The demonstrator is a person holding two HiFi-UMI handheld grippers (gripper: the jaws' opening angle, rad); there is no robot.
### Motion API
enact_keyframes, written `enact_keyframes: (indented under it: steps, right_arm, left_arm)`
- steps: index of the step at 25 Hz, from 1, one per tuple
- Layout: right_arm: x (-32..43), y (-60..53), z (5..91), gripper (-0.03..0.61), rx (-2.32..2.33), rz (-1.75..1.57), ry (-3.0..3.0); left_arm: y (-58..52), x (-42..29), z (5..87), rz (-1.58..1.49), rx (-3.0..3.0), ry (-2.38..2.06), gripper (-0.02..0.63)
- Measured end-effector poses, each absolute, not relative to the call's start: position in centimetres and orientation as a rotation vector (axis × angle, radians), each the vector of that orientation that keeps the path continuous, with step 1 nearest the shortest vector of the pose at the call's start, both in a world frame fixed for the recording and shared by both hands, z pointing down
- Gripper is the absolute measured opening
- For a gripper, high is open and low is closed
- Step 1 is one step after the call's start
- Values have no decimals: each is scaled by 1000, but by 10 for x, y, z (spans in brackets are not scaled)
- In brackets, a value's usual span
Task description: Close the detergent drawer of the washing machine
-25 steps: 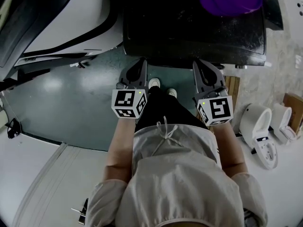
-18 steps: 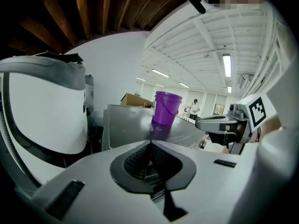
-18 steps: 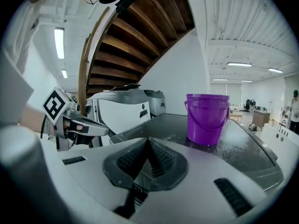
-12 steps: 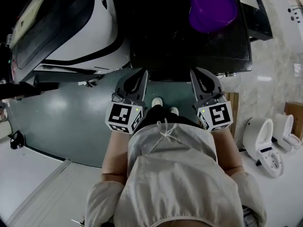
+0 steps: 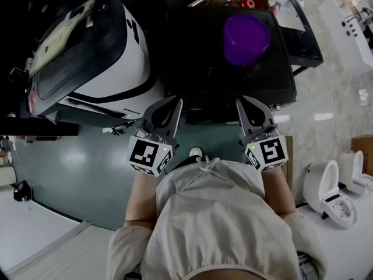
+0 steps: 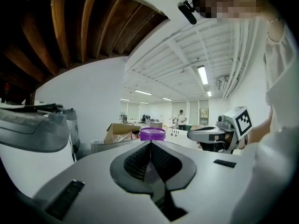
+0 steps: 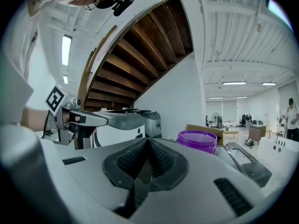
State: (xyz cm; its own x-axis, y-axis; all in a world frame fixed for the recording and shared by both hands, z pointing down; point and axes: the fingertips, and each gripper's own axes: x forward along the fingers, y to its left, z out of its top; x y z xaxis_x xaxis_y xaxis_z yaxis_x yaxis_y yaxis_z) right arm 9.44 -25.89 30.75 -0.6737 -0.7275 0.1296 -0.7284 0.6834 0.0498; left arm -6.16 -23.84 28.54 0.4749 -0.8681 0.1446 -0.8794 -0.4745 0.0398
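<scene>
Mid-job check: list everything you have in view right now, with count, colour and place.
black machine: one, black, straight ahead of both grippers
purple tub: one, purple, on top of the black machine
white machine: one, white with black trim, left of the black machine
cardboard box: one, brown, behind the machines
toilets: two, white, on the floor at the right
floor: dark green below the grippers, pale at the right
detergent drawer: cannot make it out in any view
shoe: one showing, white, below the grippers
shirt: one, pale, on the person
left gripper: one, grey, jaws together, empty
right gripper: one, grey, jaws together, empty
</scene>
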Motion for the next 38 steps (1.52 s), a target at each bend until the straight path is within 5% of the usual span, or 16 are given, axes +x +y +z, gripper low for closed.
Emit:
enact_keyframes:
  steps: [38]
  right_arm:
    - [73,-256,273,0,1253,-30,-2803]
  left_arm:
    - [-234,-89,263,131,2567,-1610,18]
